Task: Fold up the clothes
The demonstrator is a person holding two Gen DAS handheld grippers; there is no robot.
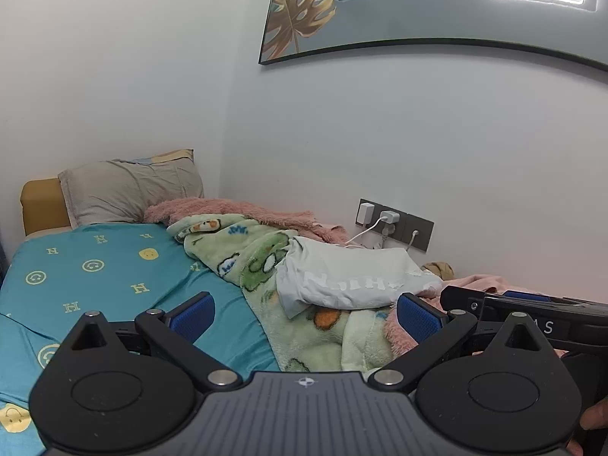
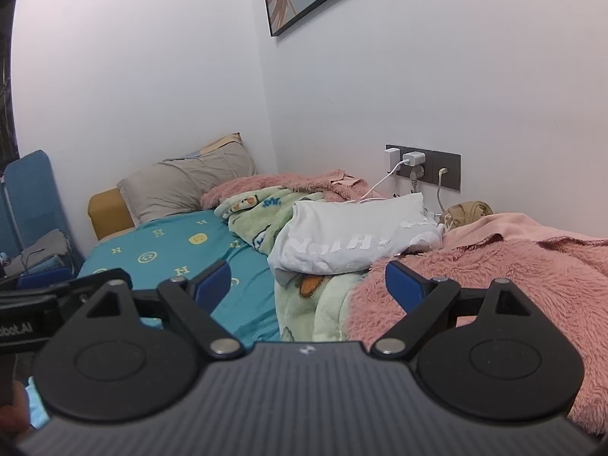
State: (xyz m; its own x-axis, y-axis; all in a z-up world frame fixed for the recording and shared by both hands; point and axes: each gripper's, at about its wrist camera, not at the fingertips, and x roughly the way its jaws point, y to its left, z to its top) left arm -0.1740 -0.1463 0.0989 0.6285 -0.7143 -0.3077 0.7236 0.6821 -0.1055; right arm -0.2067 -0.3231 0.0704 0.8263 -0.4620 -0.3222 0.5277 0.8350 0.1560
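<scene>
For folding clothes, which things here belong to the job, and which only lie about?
For the job:
- white garment
- left hand-held gripper, open
- right hand-held gripper, open

Lying about:
- green cartoon blanket
- pink fluffy blanket
- grey pillow
- chargers

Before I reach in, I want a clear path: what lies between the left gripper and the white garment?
In the left wrist view, only the green cartoon blanket lies between the open left gripper and the white garment, which rests on it.

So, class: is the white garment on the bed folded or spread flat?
Neither: the white garment lies bunched on the green blanket, its lettering creased.
</scene>
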